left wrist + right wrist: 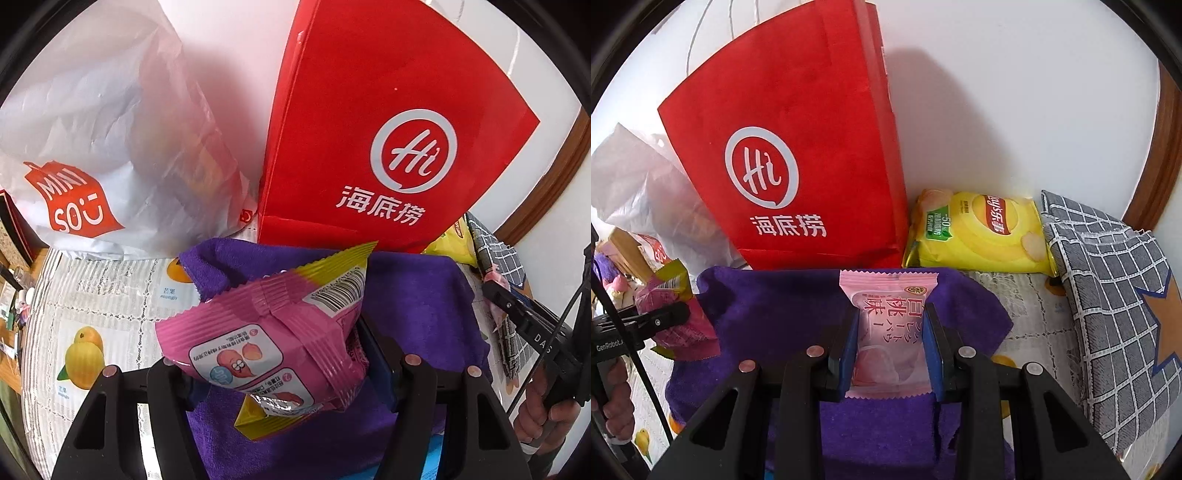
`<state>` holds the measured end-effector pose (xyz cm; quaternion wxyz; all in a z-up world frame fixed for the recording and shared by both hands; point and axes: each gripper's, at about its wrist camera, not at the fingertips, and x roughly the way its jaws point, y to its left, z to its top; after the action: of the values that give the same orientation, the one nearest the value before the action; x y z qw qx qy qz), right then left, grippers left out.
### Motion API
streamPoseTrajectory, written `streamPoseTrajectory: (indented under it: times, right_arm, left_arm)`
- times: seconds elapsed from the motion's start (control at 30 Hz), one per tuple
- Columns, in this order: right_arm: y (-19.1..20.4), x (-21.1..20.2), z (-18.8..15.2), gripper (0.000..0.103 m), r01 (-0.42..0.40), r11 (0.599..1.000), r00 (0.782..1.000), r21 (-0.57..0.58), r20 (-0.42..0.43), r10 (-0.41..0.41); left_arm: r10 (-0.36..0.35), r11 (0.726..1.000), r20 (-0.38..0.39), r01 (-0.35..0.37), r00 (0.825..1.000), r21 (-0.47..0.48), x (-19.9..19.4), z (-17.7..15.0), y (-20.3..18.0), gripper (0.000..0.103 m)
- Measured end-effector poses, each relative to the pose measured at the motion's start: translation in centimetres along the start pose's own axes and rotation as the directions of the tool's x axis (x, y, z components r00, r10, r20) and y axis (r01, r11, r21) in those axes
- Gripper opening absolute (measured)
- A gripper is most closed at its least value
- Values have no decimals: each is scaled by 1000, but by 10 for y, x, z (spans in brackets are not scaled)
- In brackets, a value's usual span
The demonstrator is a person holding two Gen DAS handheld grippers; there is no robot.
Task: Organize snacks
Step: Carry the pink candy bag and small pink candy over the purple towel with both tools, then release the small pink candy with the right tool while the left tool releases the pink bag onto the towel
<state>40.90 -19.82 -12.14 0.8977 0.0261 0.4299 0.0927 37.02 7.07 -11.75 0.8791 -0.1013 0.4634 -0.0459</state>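
Over the purple towel [768, 310], both packets are off the table, so sorting's mid-way w/ nothing visibly placed yet. Left gripper [280, 362] is clamped on the pink-yellow snack pouch [273, 332]; right gripper [892, 354] pinches the pale pink peach-flavour packet [886, 332] between blue pads. Both tilt steeply down toward the towel. Behind it stand the red paper bag [798, 155] & yellow chip bag [979, 236], untouched.
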Motion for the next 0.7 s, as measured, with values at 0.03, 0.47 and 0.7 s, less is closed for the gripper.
streamPoseTrajectory:
  times: [0.03,0.47,0.7]
  right_arm:
    - [0,0,0,33,0,1000,1000,1,-1,0]
    - [2,24,-7,33,8,1000,997,-24,-79,-10]
    - [7,35,-12,33,12,999,992,-42,-122,-17]
  left_arm:
    - [2,1000,0,-2,1000,-3,0,0,1,67]
    - [20,1000,-38,-20,999,-1,12,-1,1,67]
    - [30,1000,-59,-30,998,1,18,-3,2,67]
